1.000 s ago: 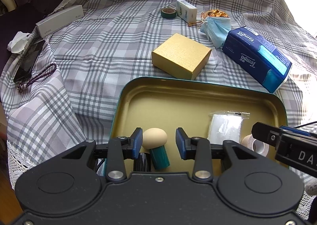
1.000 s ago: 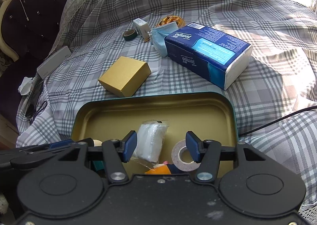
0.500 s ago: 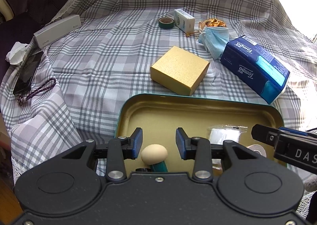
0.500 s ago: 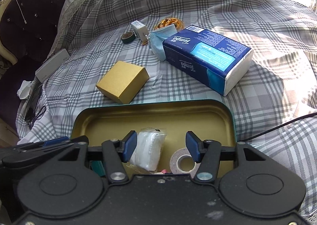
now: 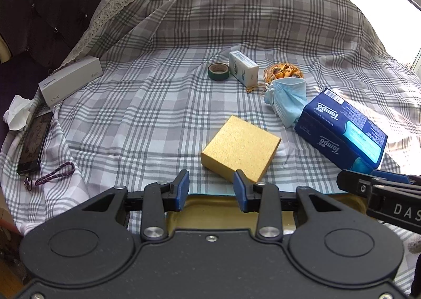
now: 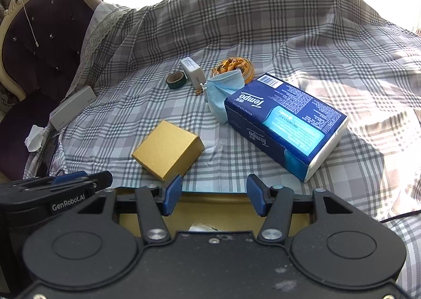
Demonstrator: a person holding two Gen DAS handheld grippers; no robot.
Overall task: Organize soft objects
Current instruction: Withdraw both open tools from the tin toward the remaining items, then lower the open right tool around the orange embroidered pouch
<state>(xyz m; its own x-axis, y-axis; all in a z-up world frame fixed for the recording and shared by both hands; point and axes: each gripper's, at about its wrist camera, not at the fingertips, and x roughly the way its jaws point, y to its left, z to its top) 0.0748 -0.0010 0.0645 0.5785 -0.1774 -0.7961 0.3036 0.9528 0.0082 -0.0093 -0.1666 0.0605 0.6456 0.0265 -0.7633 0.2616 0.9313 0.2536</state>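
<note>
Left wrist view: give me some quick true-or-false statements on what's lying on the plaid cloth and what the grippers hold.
1. The blue face mask lies against the Tempo tissue pack. True.
2. The gold box sits inside the tin. False: it rests on the cloth beyond the tin's rim.
3. The left gripper holds the green tape roll. False: its jaws are empty; the roll lies far off.
4. The right gripper is empty. True.
</note>
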